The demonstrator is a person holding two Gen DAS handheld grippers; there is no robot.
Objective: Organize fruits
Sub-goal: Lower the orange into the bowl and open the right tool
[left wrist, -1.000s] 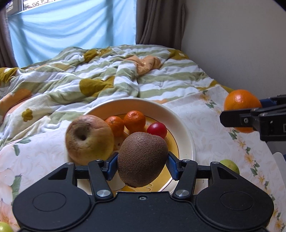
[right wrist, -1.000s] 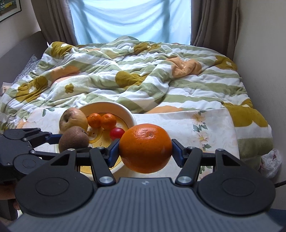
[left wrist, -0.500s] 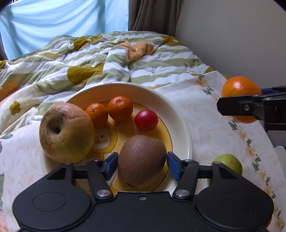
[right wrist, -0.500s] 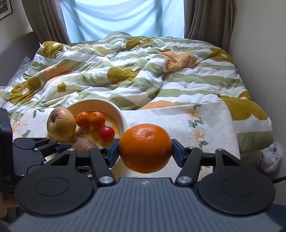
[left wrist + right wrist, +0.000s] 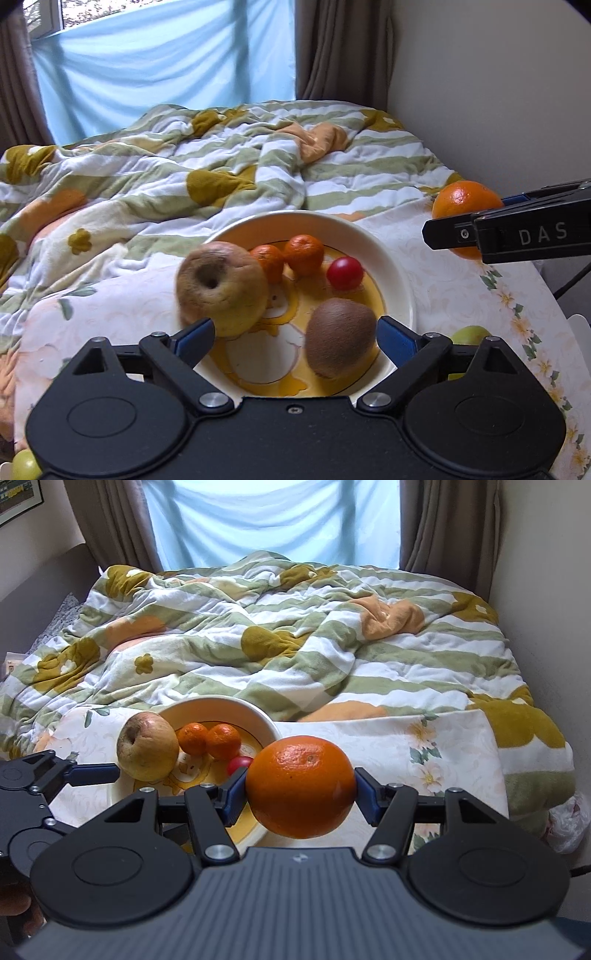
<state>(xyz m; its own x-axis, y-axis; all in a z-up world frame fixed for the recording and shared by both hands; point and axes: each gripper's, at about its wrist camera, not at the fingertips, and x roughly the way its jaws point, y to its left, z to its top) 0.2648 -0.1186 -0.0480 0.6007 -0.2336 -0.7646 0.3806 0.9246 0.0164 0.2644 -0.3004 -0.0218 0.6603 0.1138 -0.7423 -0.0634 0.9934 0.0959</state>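
While the left tongs (image 5: 295, 338) stand spread wide and empty over the near edge of the plate (image 5: 400, 280), the kiwi (image 5: 340, 338) lies on the plate between their blue pads, close to the right pad but seemingly free of it, and apart from the left one. Its long axis is tipped, the upper end leaning to the right. Beside it sit a brownish apple (image 5: 221, 286), two small mandarins (image 5: 304, 249) and a red cherry tomato (image 5: 344, 272).

The right tongs (image 5: 300, 788) are closed on a large orange (image 5: 300, 786), gripped at its two sides and held clear of the flowered cloth on the bench (image 5: 388, 738). What matters next, I'd say, is that the plate lies forward and to the left of that orange, its rim just beside the fruit in the right wrist view. The free patch looks to be on the plate's right side, beyond the tomato and kiwi. The right hand is plainly the one to deliver it; the left tongs, low over the near rim, could get in the way.

A green fruit (image 5: 469, 334) waits on the cloth to the right of the plate.
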